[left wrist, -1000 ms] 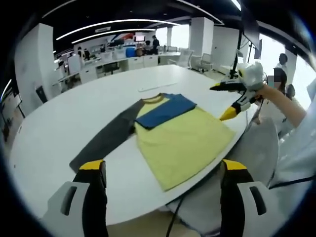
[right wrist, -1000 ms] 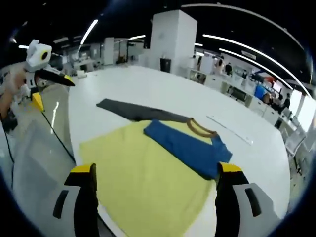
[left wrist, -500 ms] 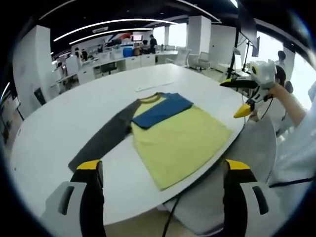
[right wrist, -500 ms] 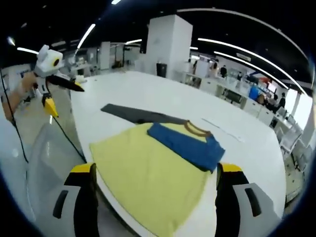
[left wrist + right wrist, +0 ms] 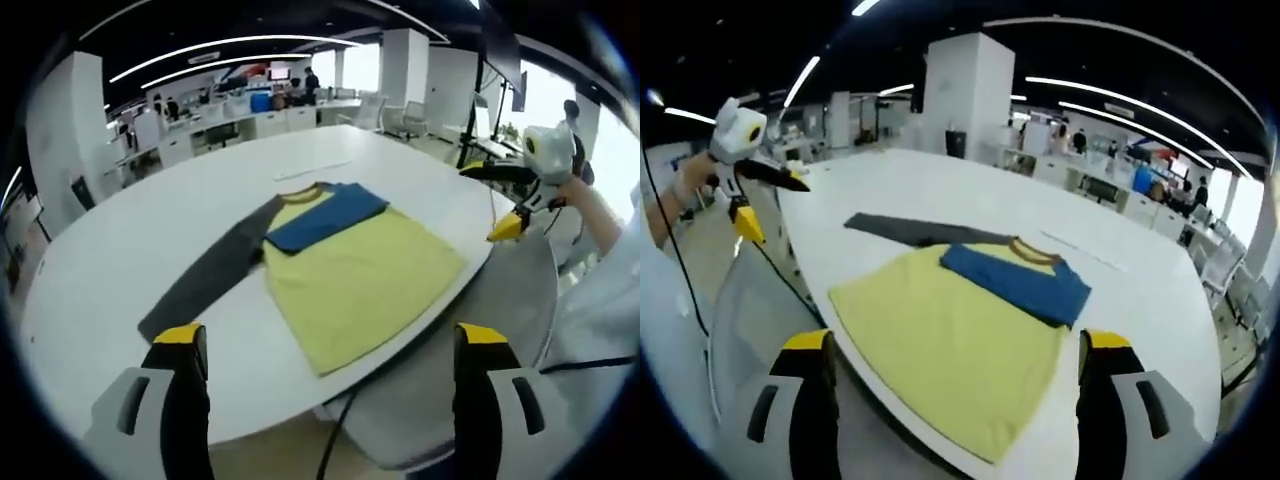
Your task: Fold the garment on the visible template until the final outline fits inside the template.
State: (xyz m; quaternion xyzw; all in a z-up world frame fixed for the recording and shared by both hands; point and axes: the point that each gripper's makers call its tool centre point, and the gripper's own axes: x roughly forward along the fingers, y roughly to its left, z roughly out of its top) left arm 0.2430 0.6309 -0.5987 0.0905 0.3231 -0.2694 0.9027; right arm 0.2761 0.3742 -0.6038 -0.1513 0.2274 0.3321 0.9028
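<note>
A yellow shirt lies flat near the edge of the white table. Its blue sleeve is folded across the chest, and its grey sleeve stretches out over the table. In the right gripper view the yellow shirt, blue sleeve and grey sleeve appear from the hem side. My left gripper is open and empty, held off the table edge. My right gripper is also open and empty. Each appears in the other's view, the right gripper and the left gripper, both held in the air beside the table.
A thin pale strip lies on the table beyond the collar. A grey chair back stands against the table edge below the hem, also seen as the chair back. Desks, chairs and people fill the office behind.
Both views have drawn back a little from the table, so the shirt looks smaller. The other gripper sits farther out from the table in each view. The shirt has not moved.
</note>
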